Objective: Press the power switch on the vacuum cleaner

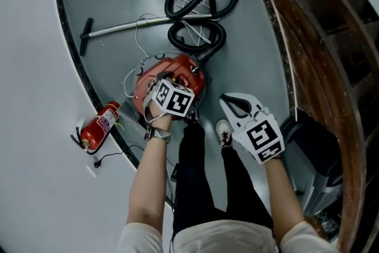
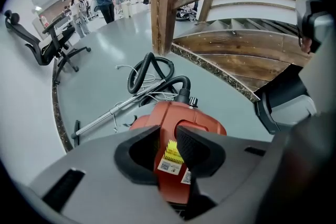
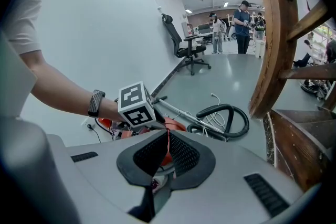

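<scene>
The red vacuum cleaner [image 1: 190, 71] lies on the grey floor just ahead of the person's feet, its black hose [image 1: 201, 3] looped beyond it. My left gripper [image 1: 167, 81] hangs steeply nose-down right over the red body, its marker cube on top. In the left gripper view its jaws [image 2: 167, 140] stand open, and the vacuum [image 2: 195, 119] with its yellow and white labels shows through the gap. I cannot make out the switch. My right gripper [image 1: 231, 105] stays off to the right above a shoe, shut and empty [image 3: 168, 132].
A metal wand [image 1: 130, 25] and a white cord [image 1: 142, 38] lie by the hose. A red fire extinguisher [image 1: 100, 126] rests at the curved white wall on the left. A wooden staircase [image 1: 314, 38] rises on the right. An office chair [image 2: 58, 44] and people stand far off.
</scene>
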